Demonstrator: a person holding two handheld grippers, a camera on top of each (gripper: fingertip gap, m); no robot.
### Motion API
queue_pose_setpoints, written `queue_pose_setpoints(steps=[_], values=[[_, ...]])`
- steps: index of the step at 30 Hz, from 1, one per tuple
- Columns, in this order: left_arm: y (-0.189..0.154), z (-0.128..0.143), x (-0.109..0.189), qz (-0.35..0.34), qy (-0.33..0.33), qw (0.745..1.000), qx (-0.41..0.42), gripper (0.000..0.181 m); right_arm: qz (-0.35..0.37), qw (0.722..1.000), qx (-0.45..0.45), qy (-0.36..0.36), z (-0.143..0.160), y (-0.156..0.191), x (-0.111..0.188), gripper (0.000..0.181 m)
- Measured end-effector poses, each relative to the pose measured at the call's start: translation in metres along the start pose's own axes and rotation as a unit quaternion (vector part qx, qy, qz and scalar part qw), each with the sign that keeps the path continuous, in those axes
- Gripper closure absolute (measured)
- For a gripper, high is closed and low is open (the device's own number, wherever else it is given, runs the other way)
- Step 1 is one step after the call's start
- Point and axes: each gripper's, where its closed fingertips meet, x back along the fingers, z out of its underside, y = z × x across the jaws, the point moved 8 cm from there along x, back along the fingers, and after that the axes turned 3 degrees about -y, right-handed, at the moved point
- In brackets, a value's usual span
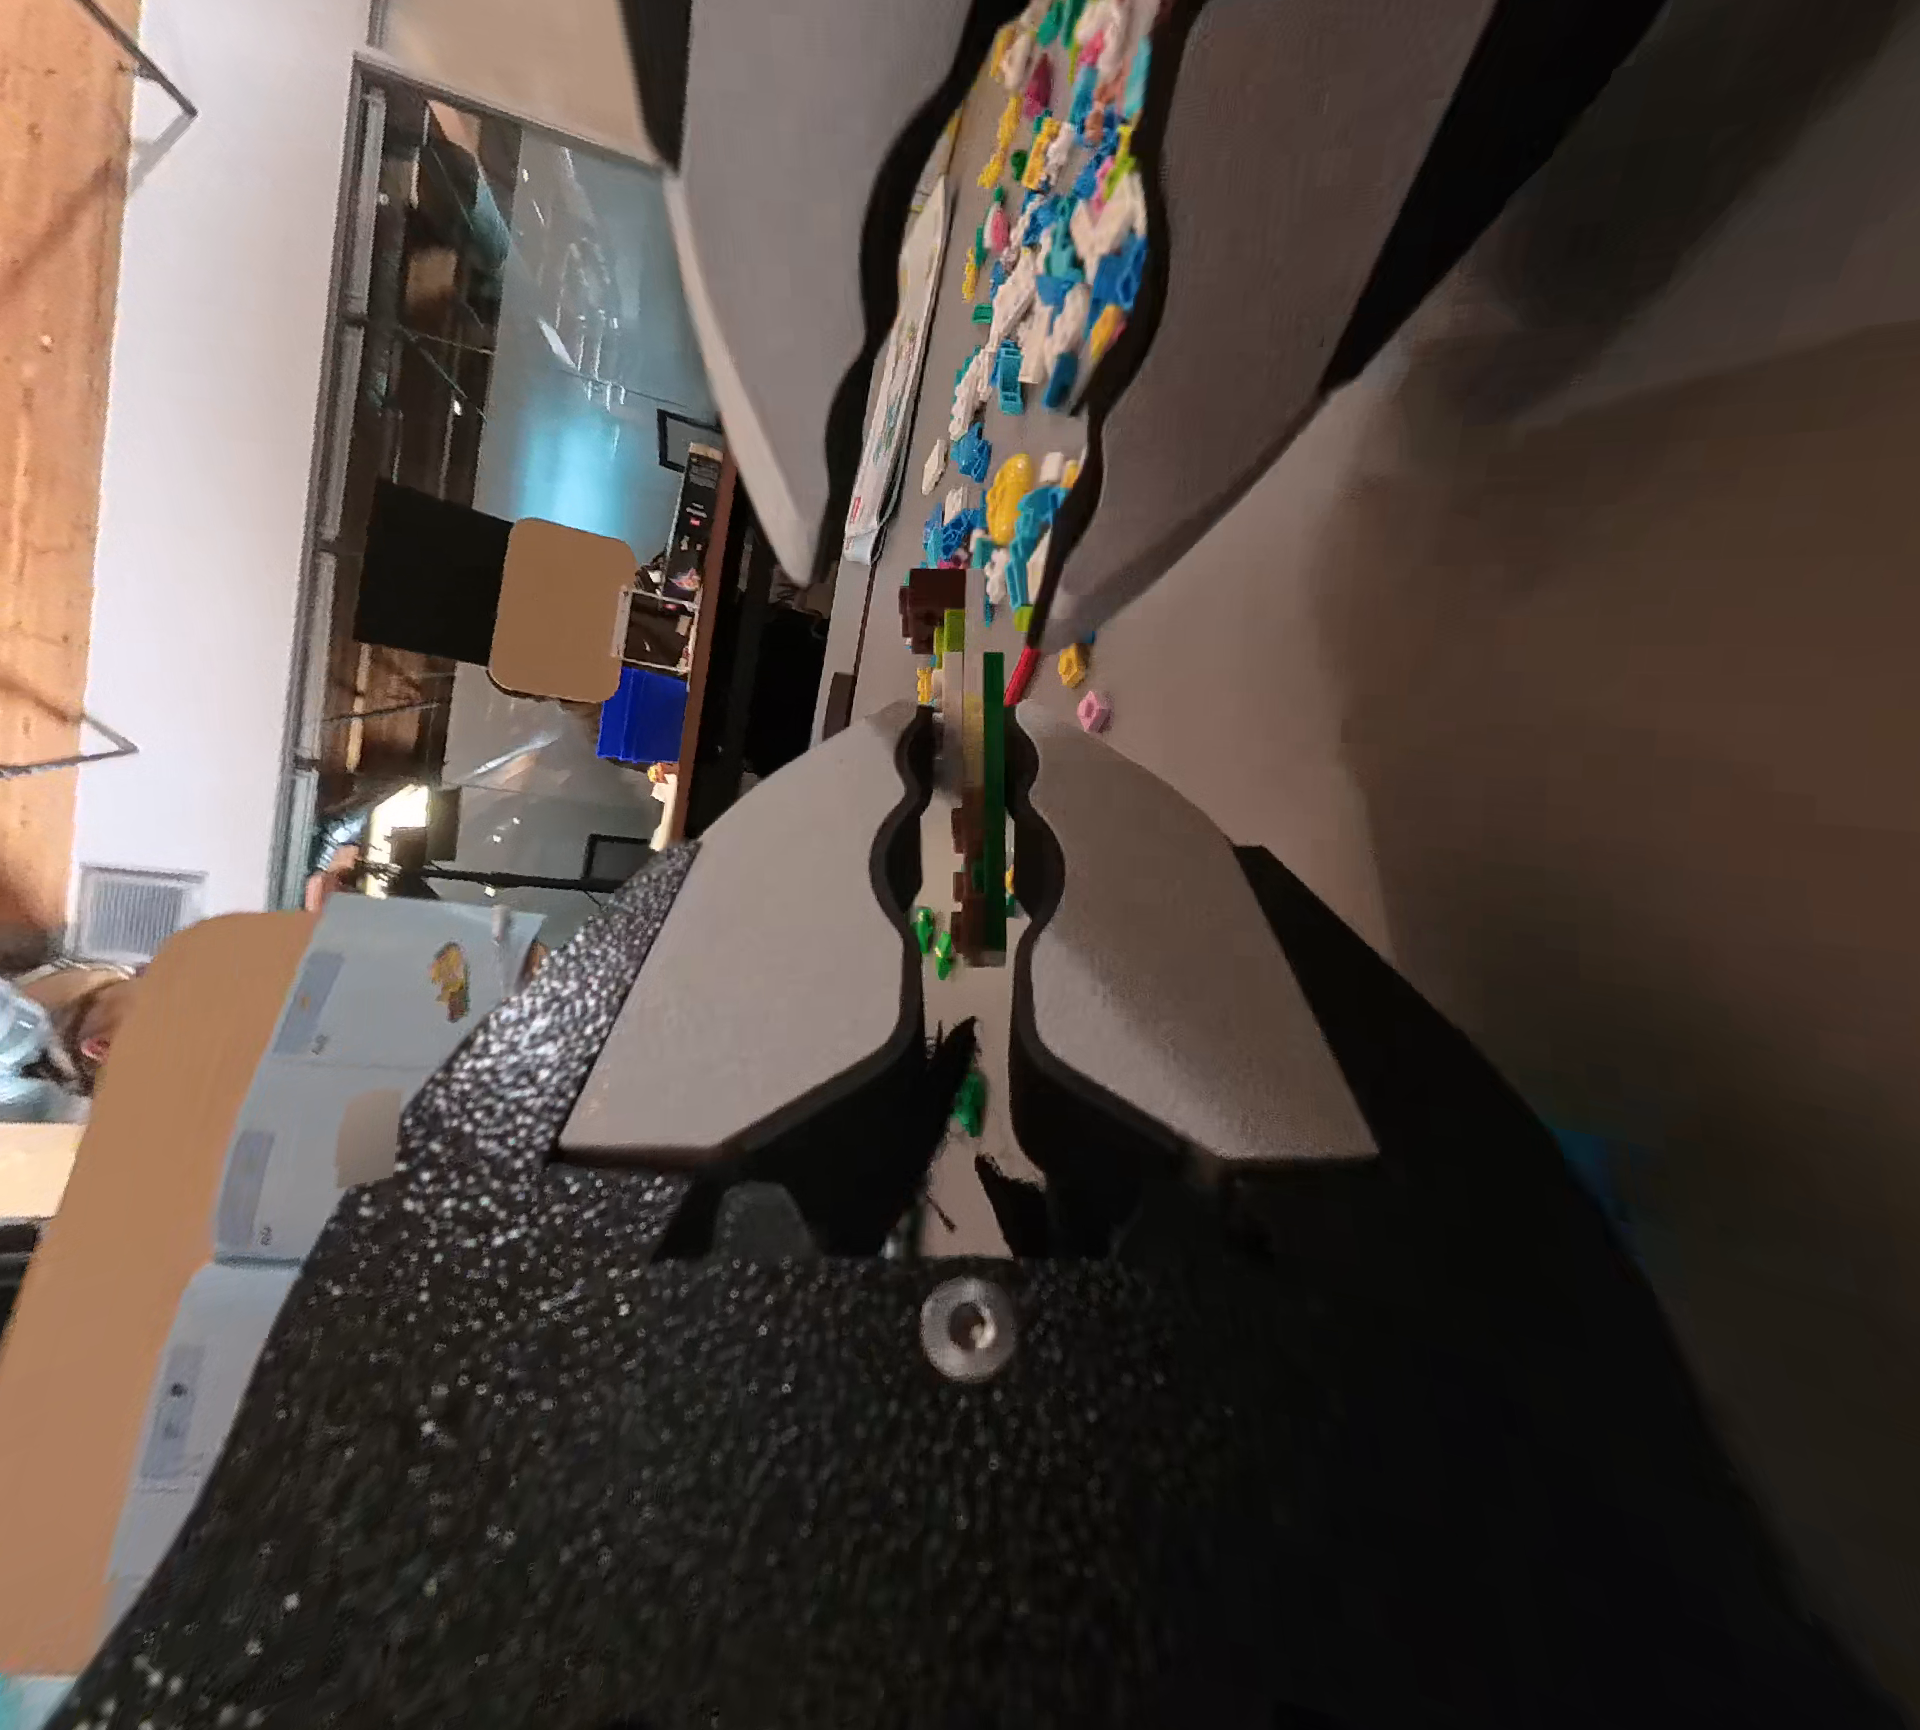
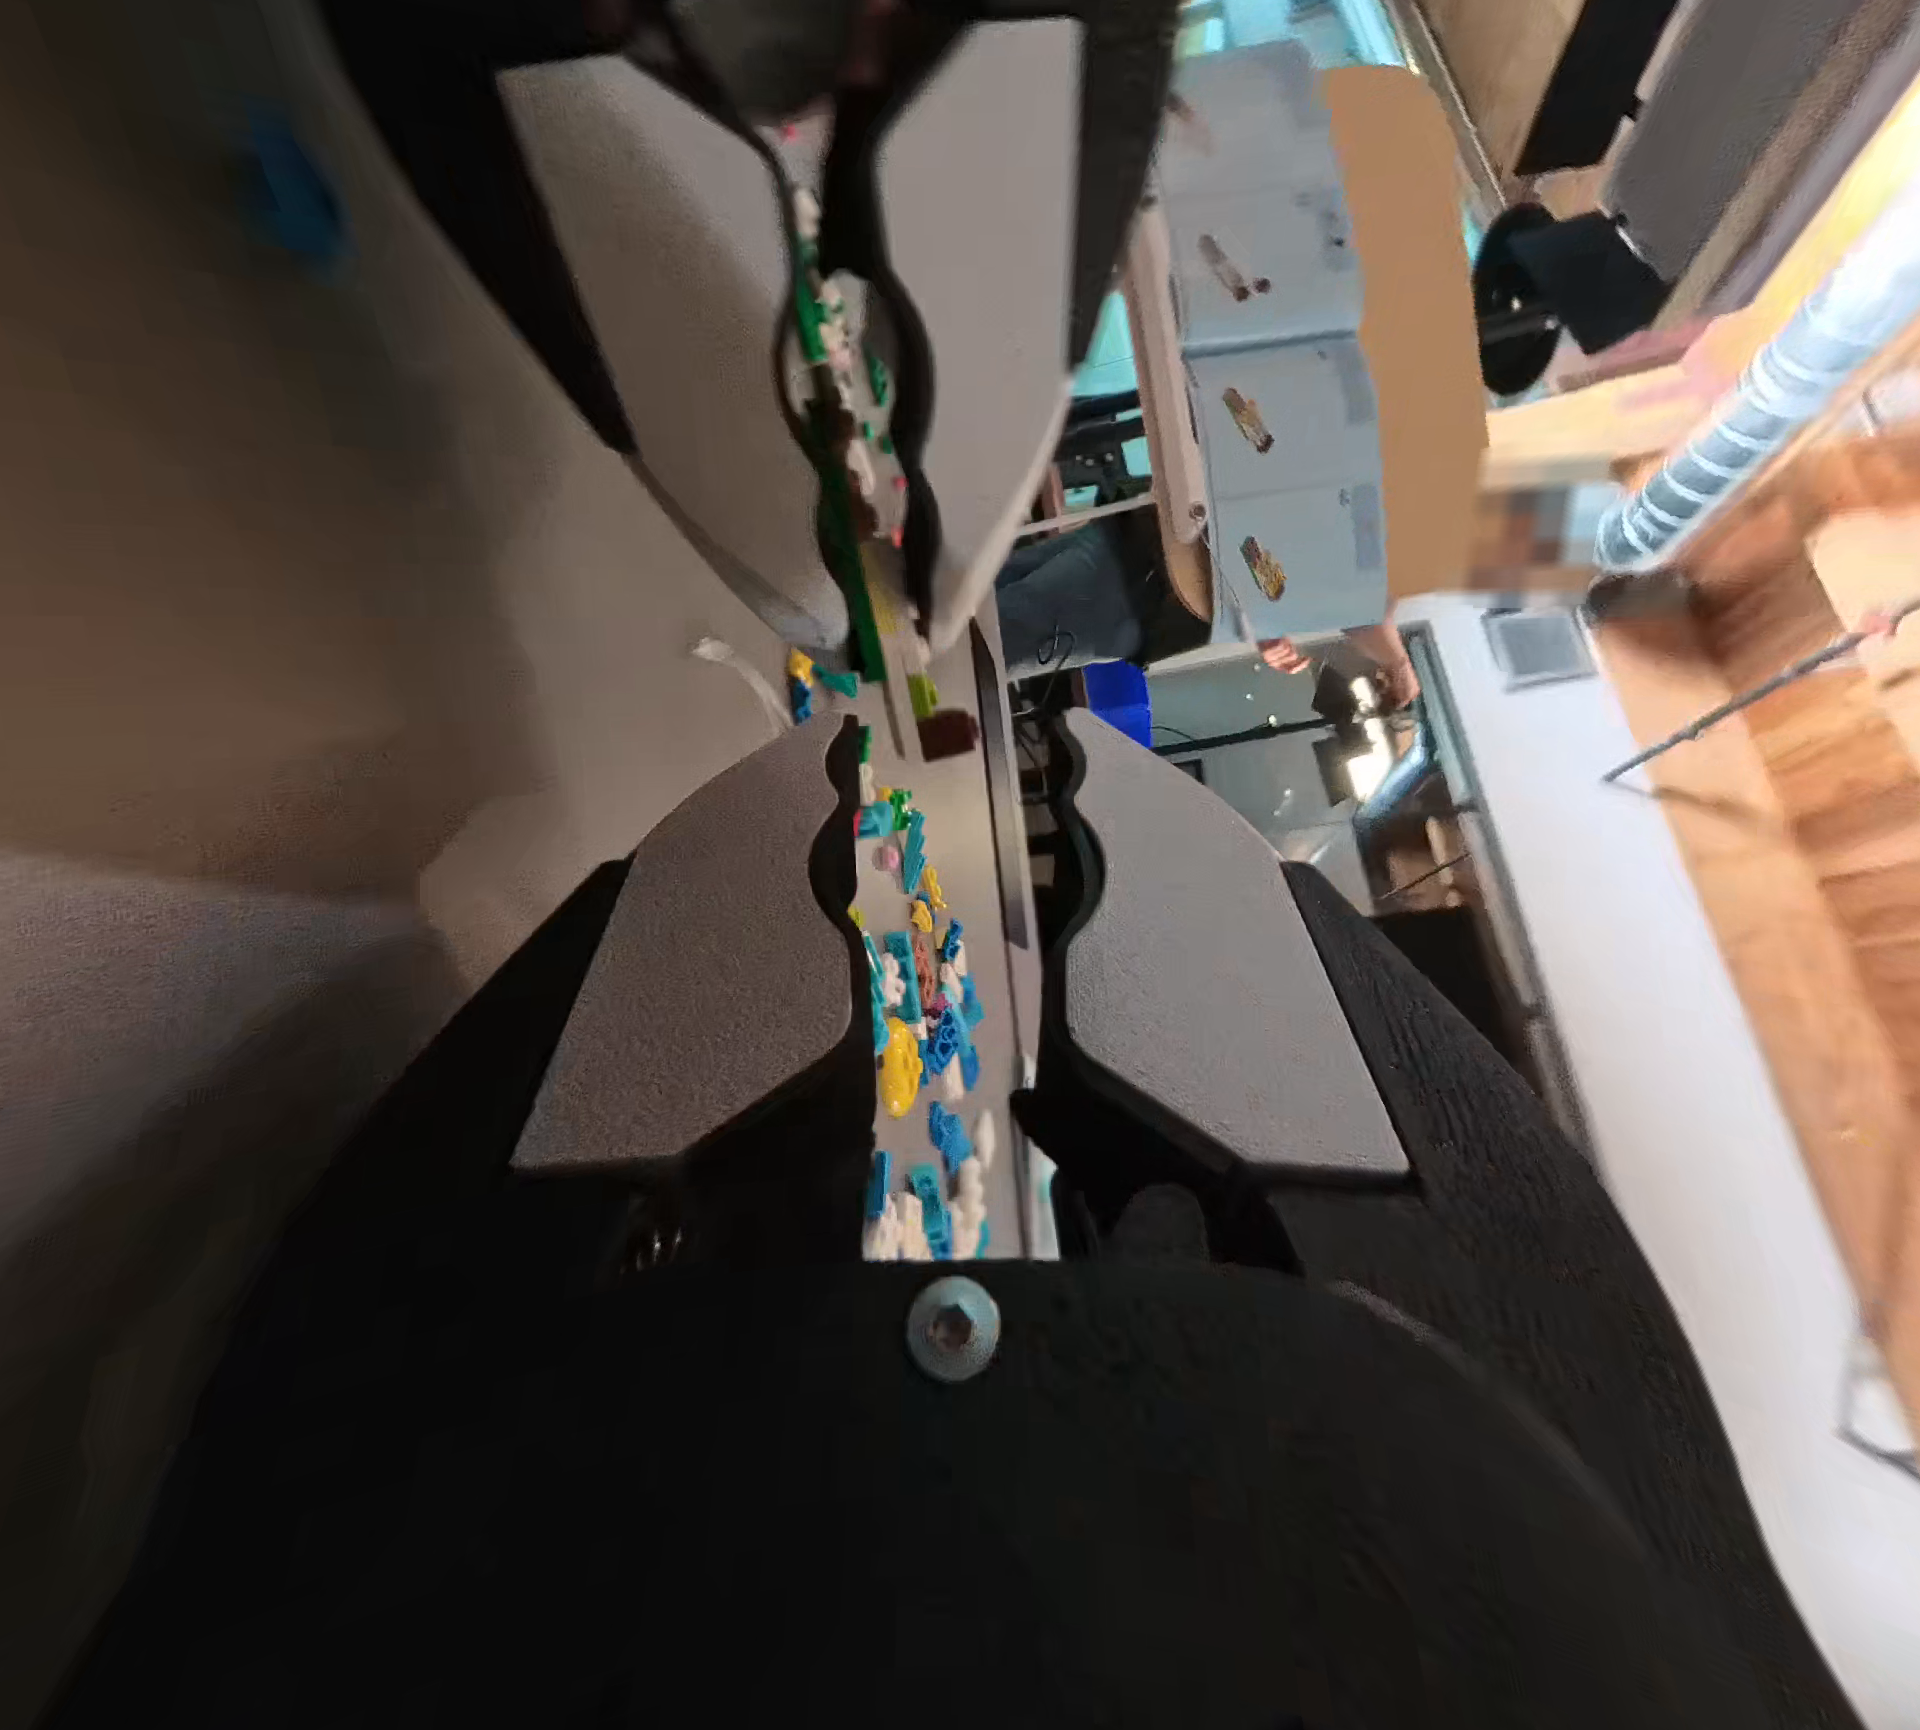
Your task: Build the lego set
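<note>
Gripping the green plate (image 1: 993,807) is the left claw (image 1: 968,724) (tilted); right claw (image 2: 961,735) parted, empty

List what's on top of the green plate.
On the green plate: stacked brown bricks and a lime piece. The left tool is shut on the plate, and its fingers cover anything nearer the edges.

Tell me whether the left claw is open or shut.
Shut. The left claw has both fingers closed against the lego build, whose green plate sits edge-on between them. The right wrist view shows the same grip.
</note>
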Motion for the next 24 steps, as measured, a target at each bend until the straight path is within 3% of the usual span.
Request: queue_pose_setpoints(steps=[8,10,13,16,18,24], values=[[-0.006,-0.009,0.002,-0.012,-0.012,0.998,-0.067,0.169,-0.006,0.997,0.059,0.039,0.001,0.007,-0.003,0.146],[-0.007,-0.010,0.003,-0.012,-0.020,0.997,-0.074,0.169,-0.003,0.997,0.066,0.038,0.001,0.007,-0.003,0.165],[-0.006,-0.011,0.002,-0.017,-0.034,0.997,-0.069,0.169,-0.007,0.998,0.056,0.036,0.003,0.006,-0.001,0.166],[0.002,-0.009,0.001,-0.046,-0.037,0.998,-0.017,0.139,0.003,0.999,0.041,0.033,0.008,0.001,0.001,0.166],[0.006,-0.003,0.000,-0.045,-0.026,0.998,0.024,0.130,0.006,0.999,0.038,0.030,0.014,-0.001,0.003,0.166],[0.009,0.002,0.004,-0.047,-0.049,0.997,0.033,0.151,0.006,1.000,0.025,0.014,0.020,-0.004,0.007,0.166]])
